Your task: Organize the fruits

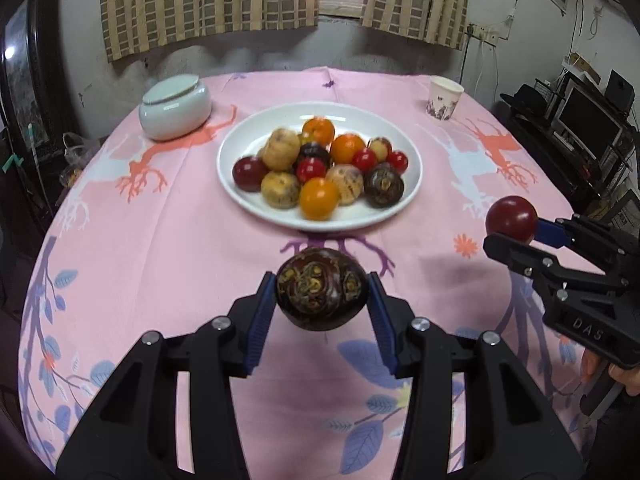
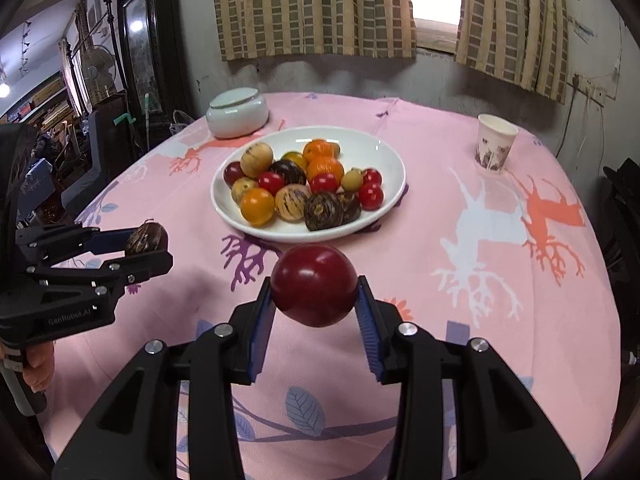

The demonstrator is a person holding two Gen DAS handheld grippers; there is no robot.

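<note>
Fruit sits in both our tools: the left hand-held gripper [image 1: 322, 294] is clamped on a dark brown mottled round fruit [image 1: 322, 289], the right hand-held gripper [image 2: 316, 292] on a glossy dark red round fruit [image 2: 315, 284]. From either, the white oval plate [image 1: 240, 196] heaped with mixed fruits lies at twelve o'clock across the pink patterned surface [image 1: 160, 264], about equally near both. Neither fruit has a clear long axis. Hidden: where sorted fruit belongs, and how high we hover.
</note>
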